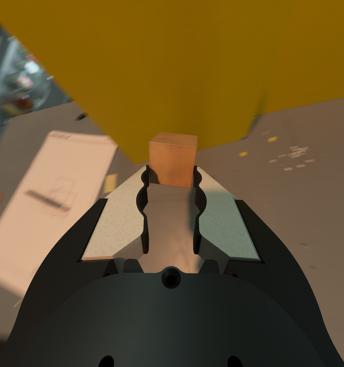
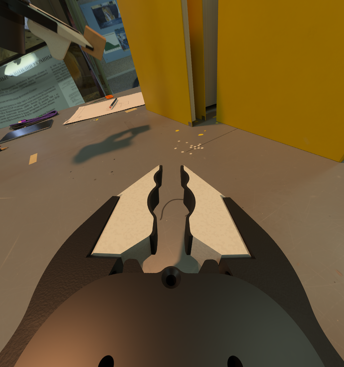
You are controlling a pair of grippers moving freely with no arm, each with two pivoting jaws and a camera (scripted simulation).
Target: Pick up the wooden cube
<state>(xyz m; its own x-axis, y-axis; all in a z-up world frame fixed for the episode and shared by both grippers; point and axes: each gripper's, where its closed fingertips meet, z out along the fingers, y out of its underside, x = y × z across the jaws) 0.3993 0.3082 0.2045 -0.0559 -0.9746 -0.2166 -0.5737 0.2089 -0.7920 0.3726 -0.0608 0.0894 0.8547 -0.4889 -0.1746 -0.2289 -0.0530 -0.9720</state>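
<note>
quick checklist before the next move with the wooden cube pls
1. Wooden cube between the left gripper fingertips: ok.
2. Cube off the table: ok, the right wrist view shows it held in the air.
3. Grip depth: not ok, only the fingertips hold its near end.
4. Cube clear of the yellow panel: cannot tell.
5. Right gripper empty, out of the way: ok.

Below me spreads a scuffed grey-brown tabletop (image 2: 266,198) flecked with pale and yellow chips. Tall yellow panels (image 2: 286,69) rise ahead on my right. To my left, posters (image 2: 111,25) hang on a bluish wall.
</note>
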